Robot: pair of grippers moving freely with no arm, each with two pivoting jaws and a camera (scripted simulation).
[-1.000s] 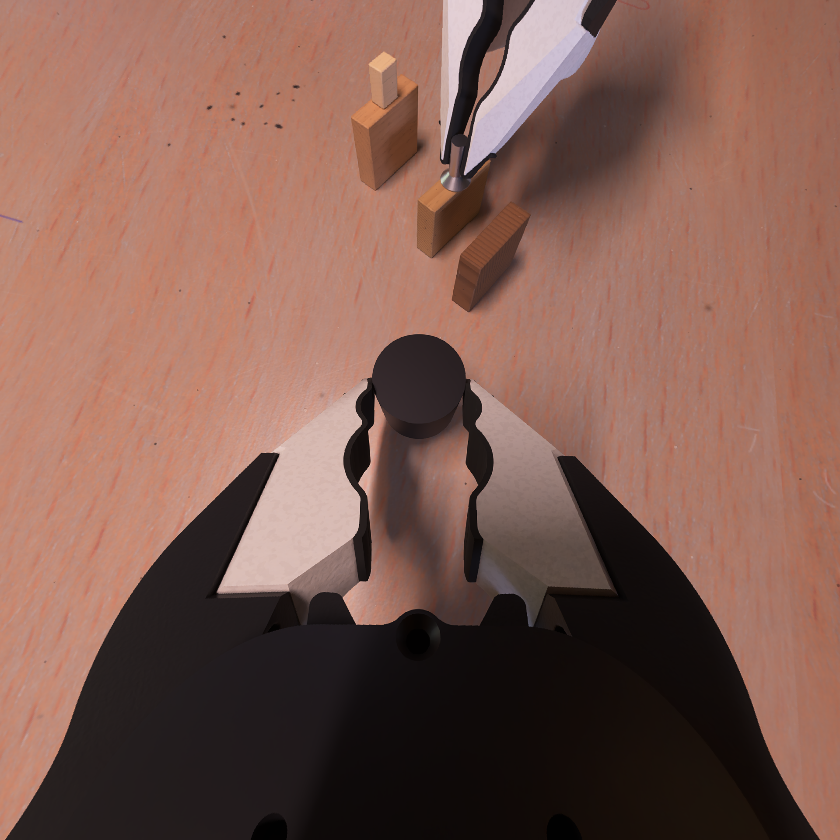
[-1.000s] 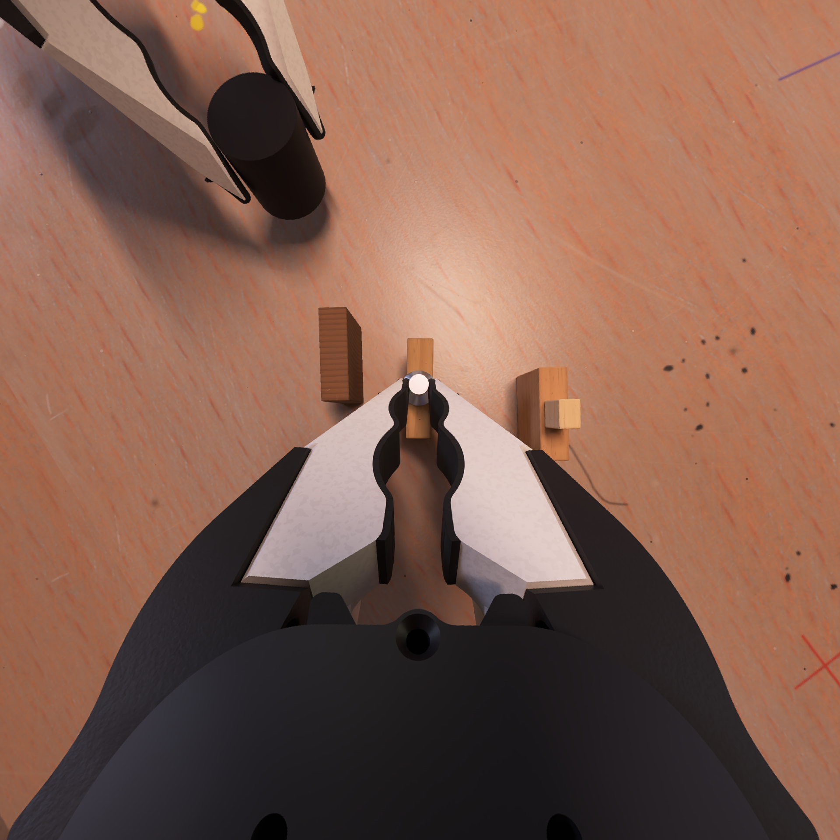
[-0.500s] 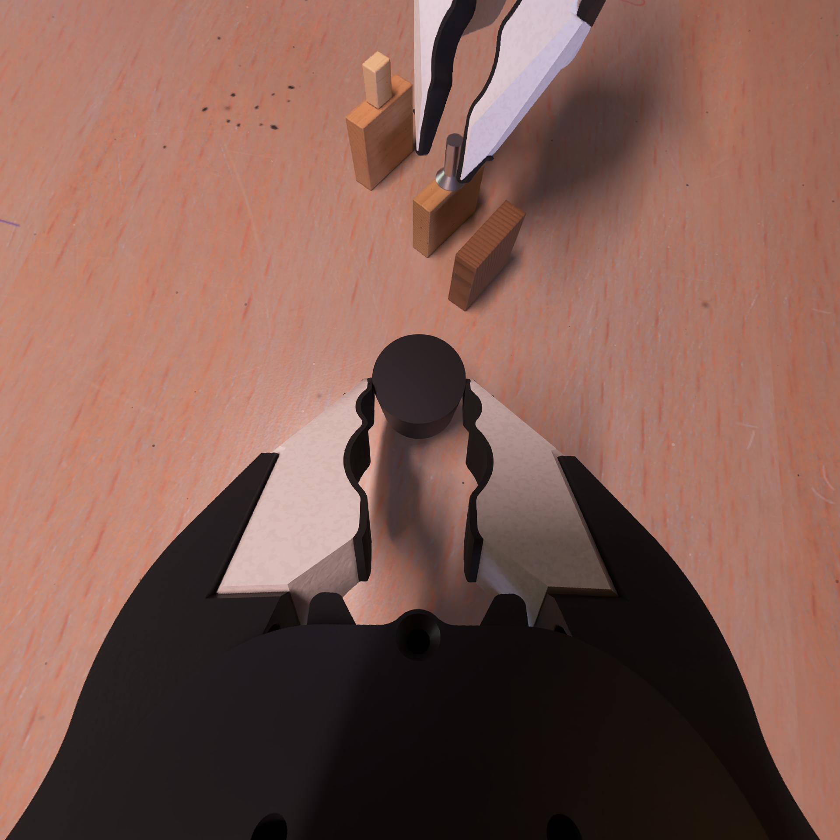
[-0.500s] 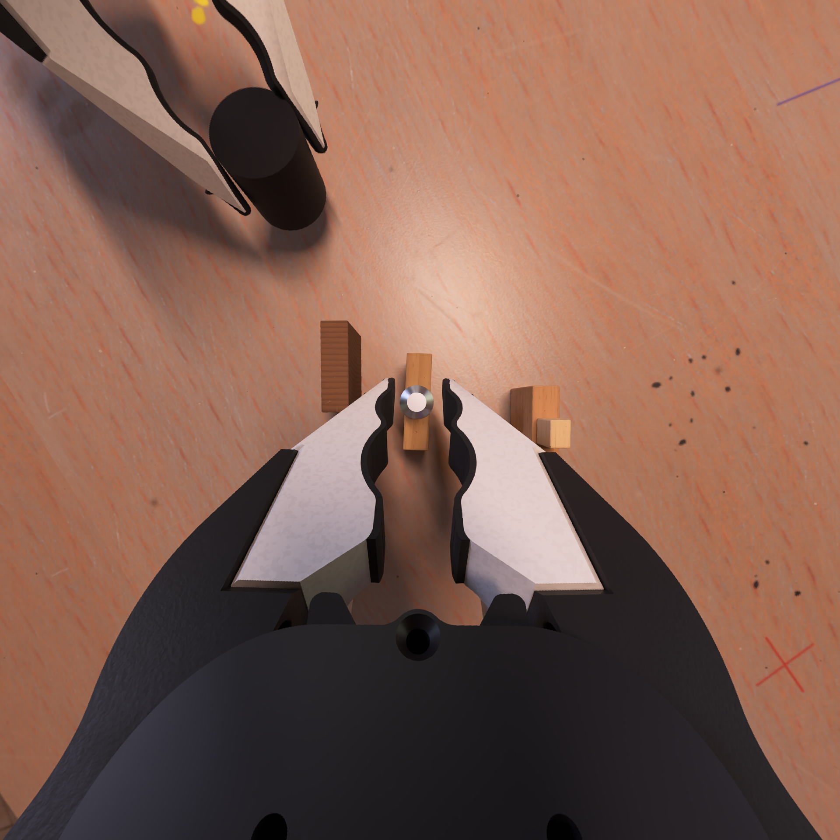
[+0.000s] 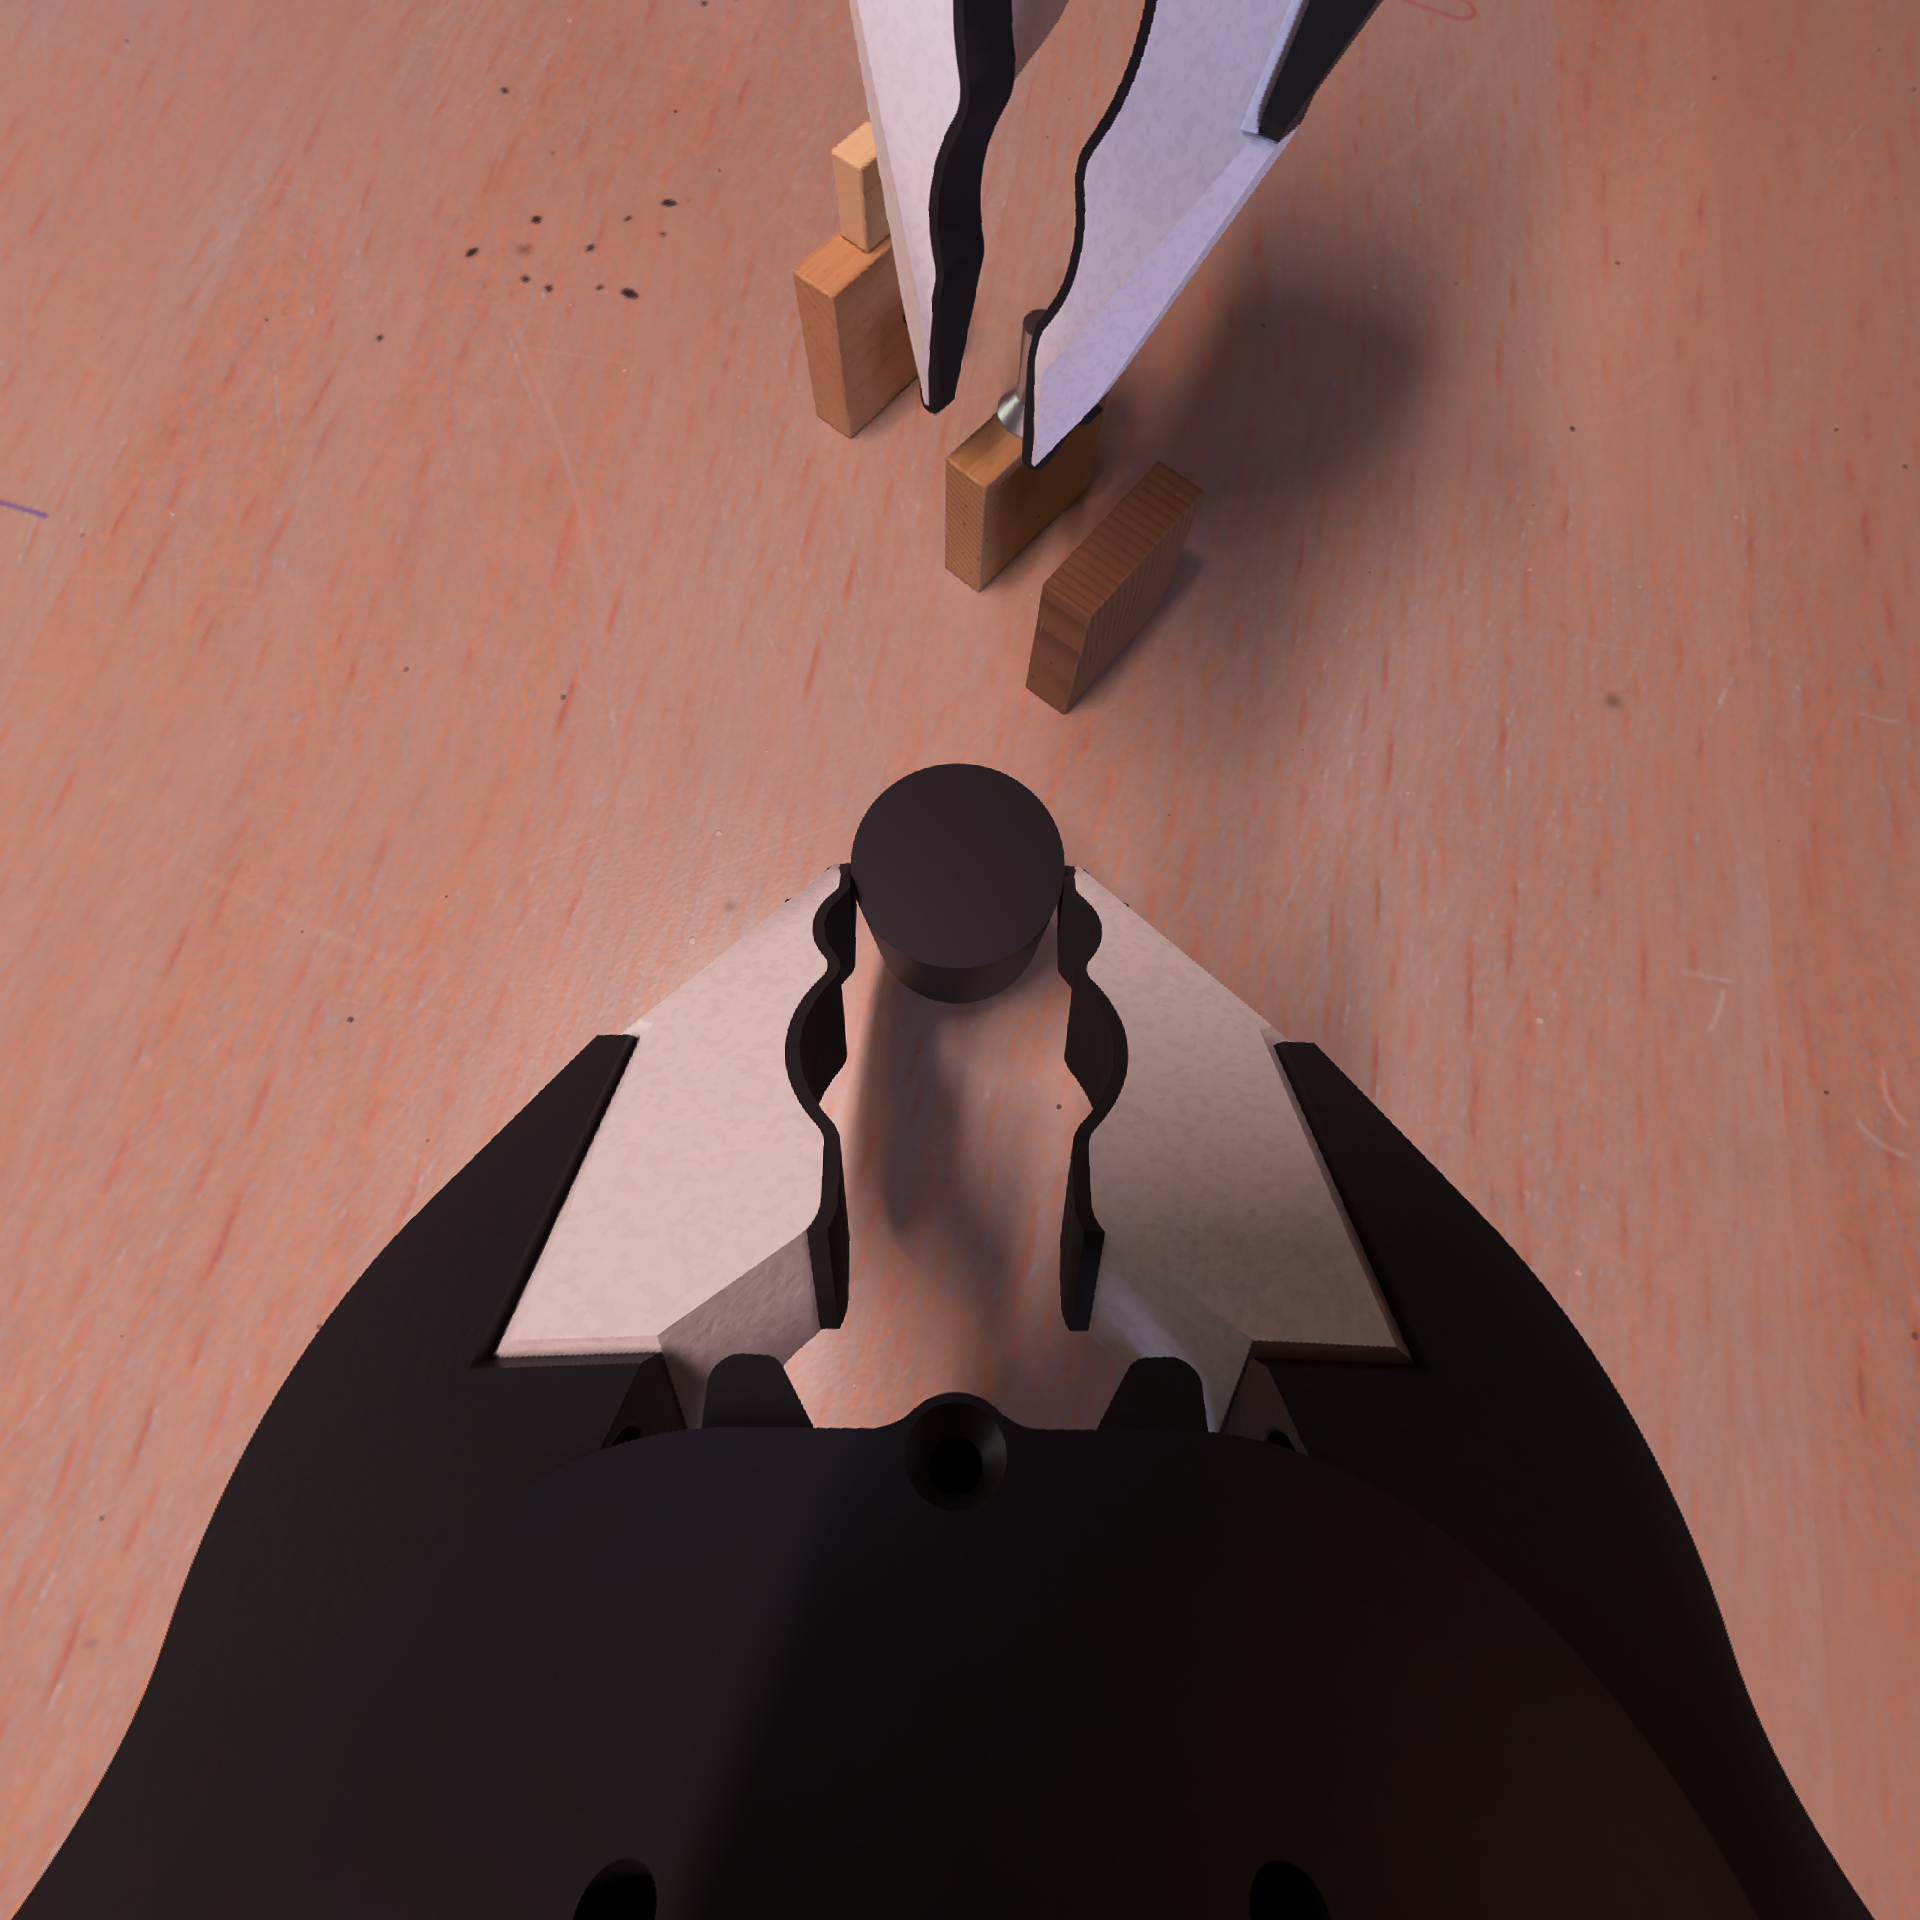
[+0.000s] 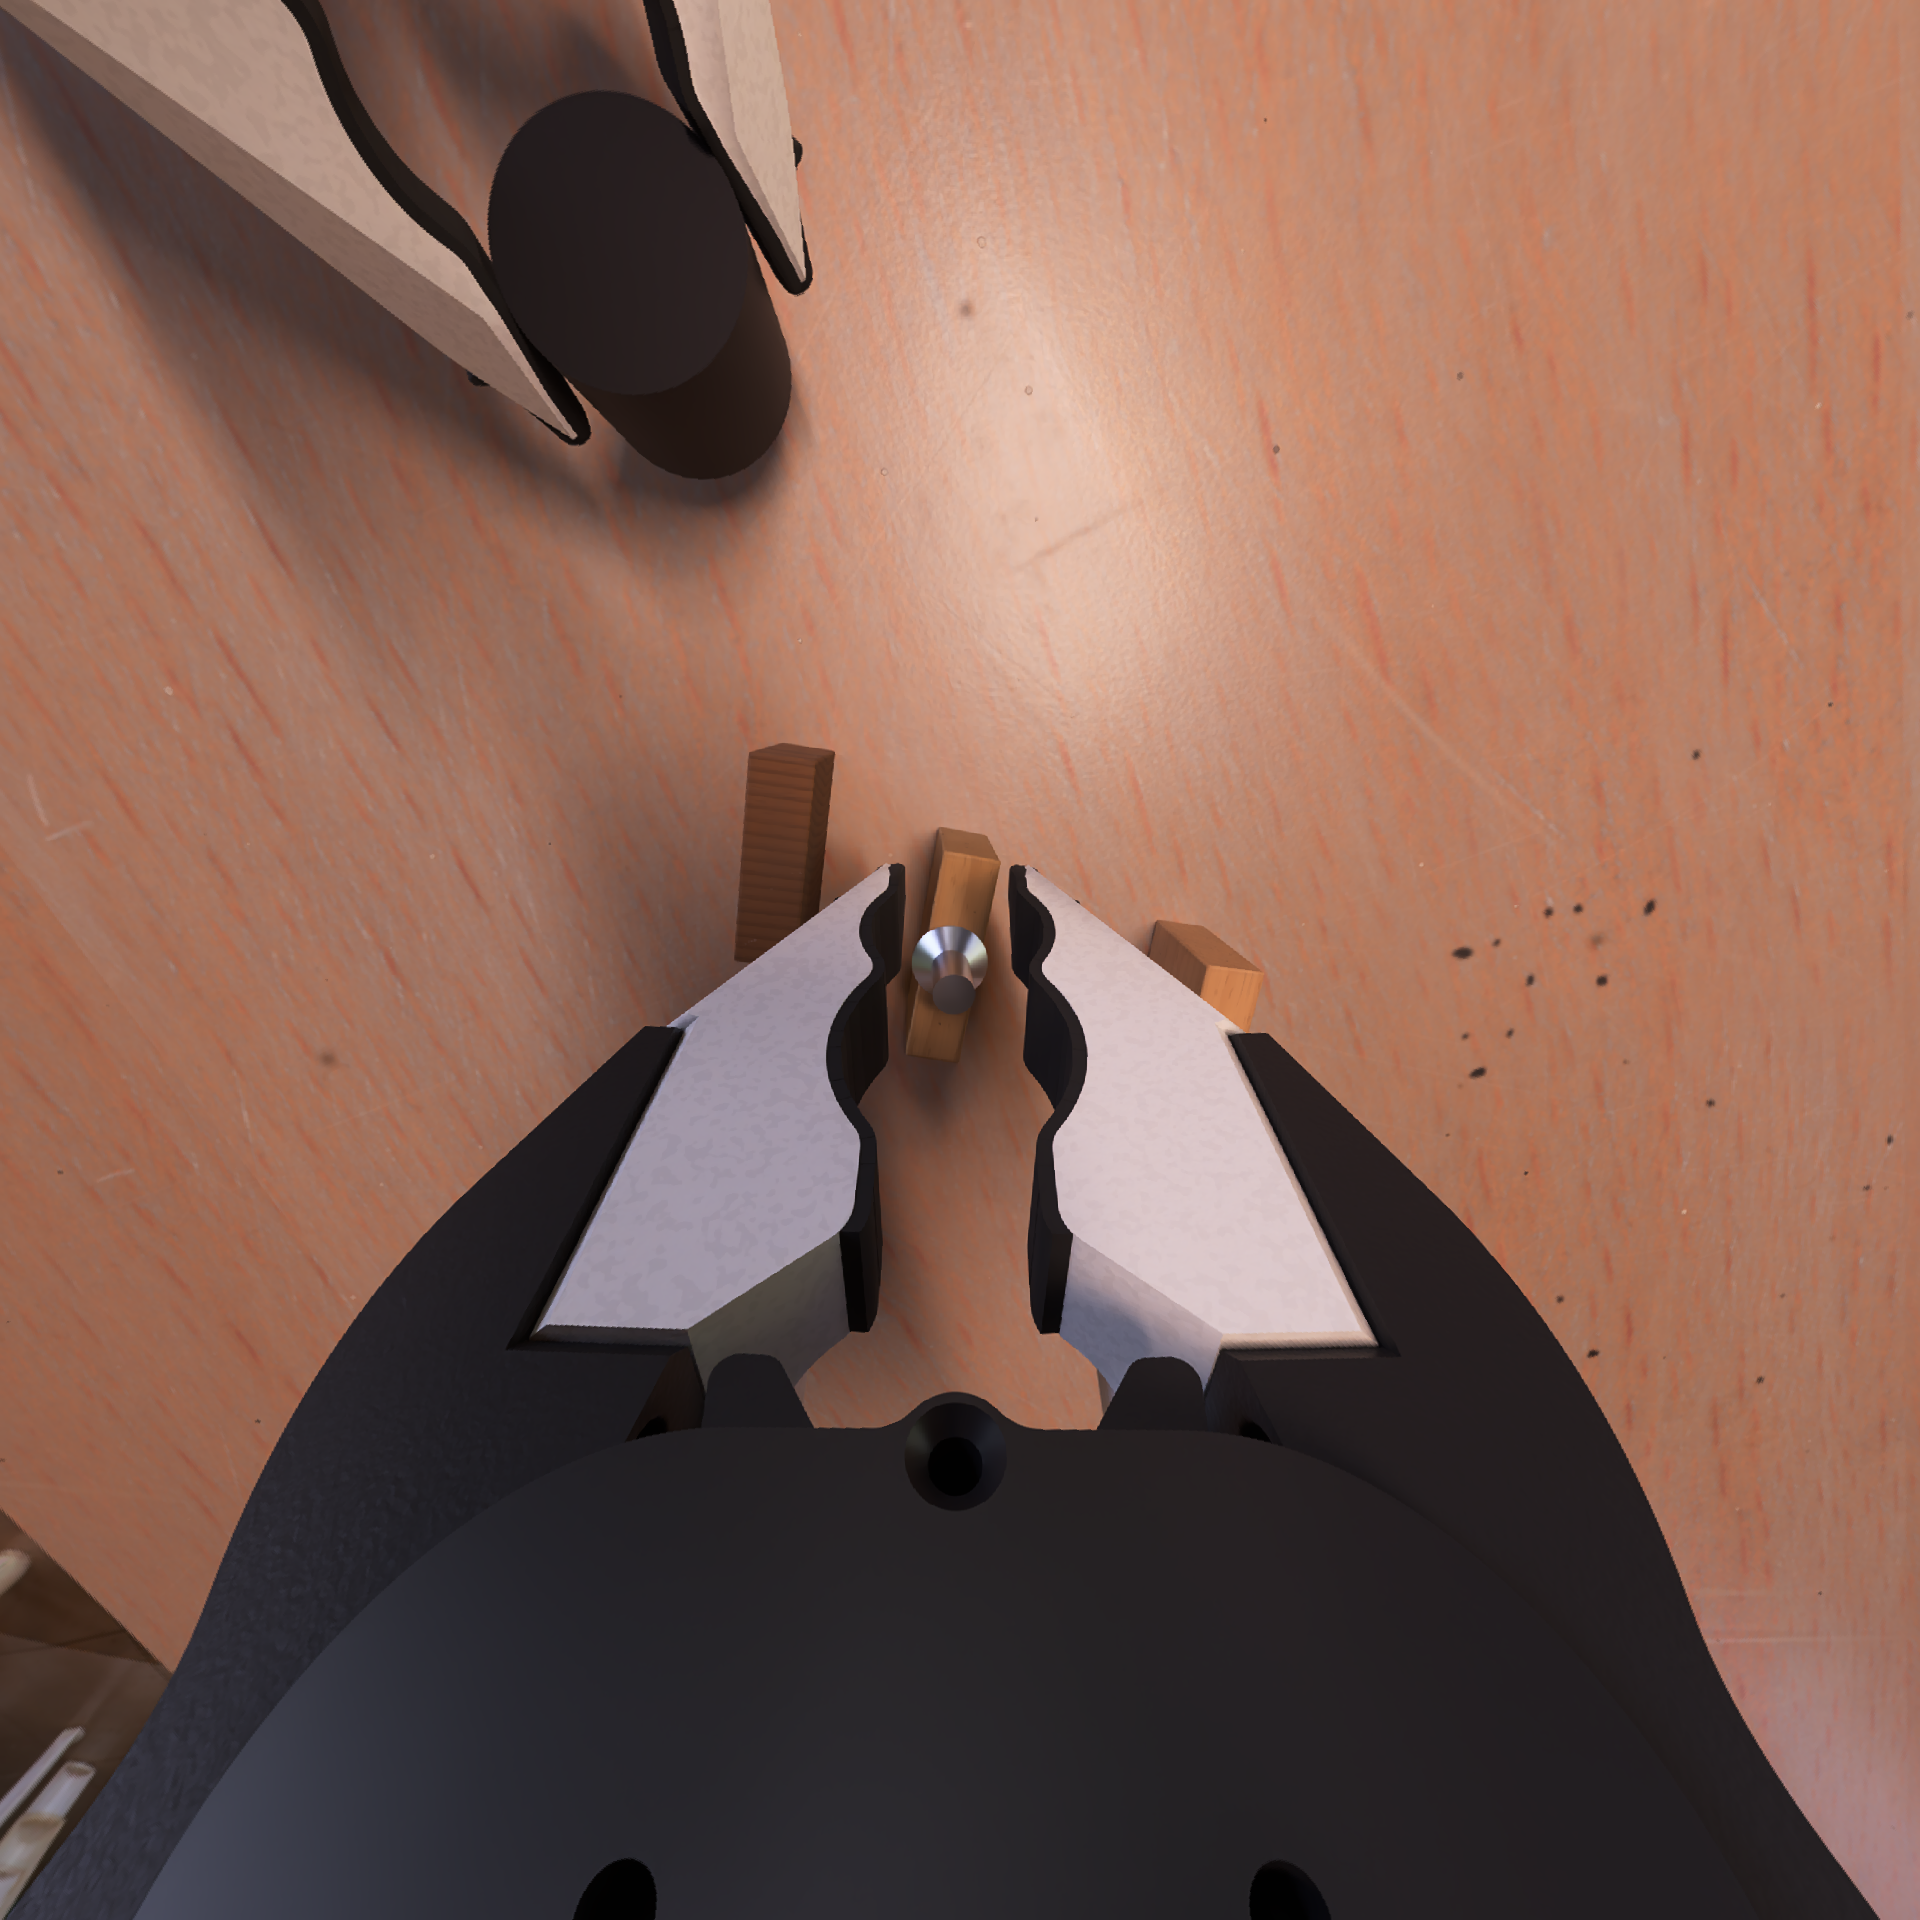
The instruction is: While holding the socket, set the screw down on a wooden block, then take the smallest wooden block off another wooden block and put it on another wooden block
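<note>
The left gripper is clenched on the black socket and holds it above the table, well apart from the blocks. The right gripper has its fingers released and spread. The screw stands upright, head down, on the narrow middle block, free between the two fingertips.

The smallest block sits on top of the lighter block. From the right gripper, this pair lies just to the right of the fingers, and in the right wrist view the right finger hides the small block. The small block's long axis seems upright. The right gripper is the nearer one. I judge it must rise clear of the screw first, then shift right. The dark block stands to the left, with nothing on it. No containers are here.
</note>
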